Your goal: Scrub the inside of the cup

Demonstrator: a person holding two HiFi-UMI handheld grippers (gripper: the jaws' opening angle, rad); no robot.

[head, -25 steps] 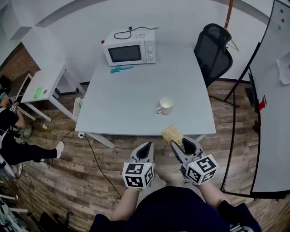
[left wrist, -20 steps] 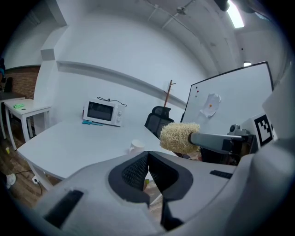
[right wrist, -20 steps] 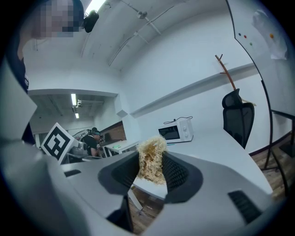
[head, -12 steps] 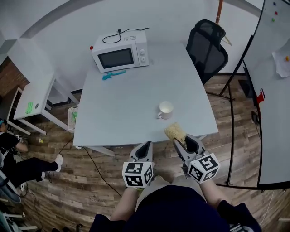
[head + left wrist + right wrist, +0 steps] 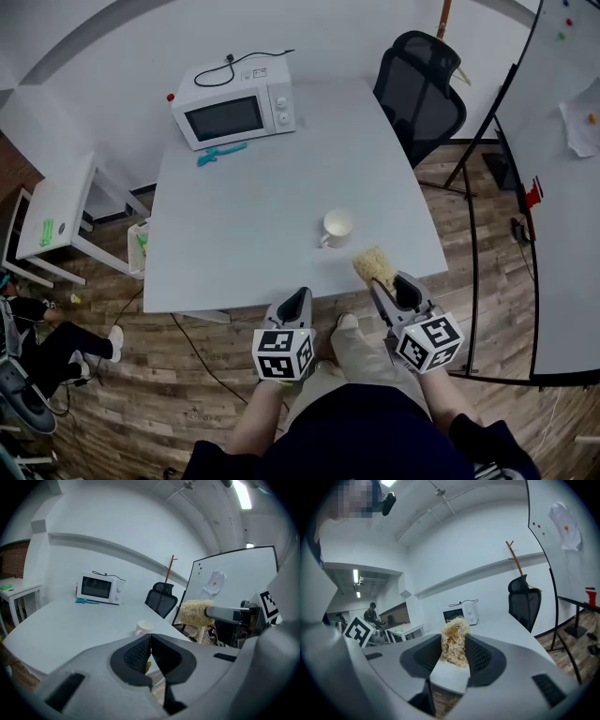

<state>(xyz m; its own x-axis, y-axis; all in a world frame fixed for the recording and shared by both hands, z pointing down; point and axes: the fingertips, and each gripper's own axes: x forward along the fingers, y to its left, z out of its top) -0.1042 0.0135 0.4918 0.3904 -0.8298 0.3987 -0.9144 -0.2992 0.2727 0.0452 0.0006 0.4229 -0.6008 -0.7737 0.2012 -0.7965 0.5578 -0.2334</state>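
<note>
Presently, the white ceramic handled cup [image 5: 337, 226] stands upright toward the near edge of the pale grey table [image 5: 244, 246], untouched. The left gripper [image 5: 297, 302] is closed on nothing. The right gripper [image 5: 386, 284] is clamped on a tan fibrous scrub pad [image 5: 373, 265]. Risk: with 1 unsteadied cup, scrubbing pressure could tip it or push it off.

We cannot tell what the teal thing [image 5: 222, 154] by the microwave [image 5: 232, 109] is — too small; the left gripper [image 5: 150, 638] hides the lower edge of the cup [image 5: 143, 627] in its own view.
</note>
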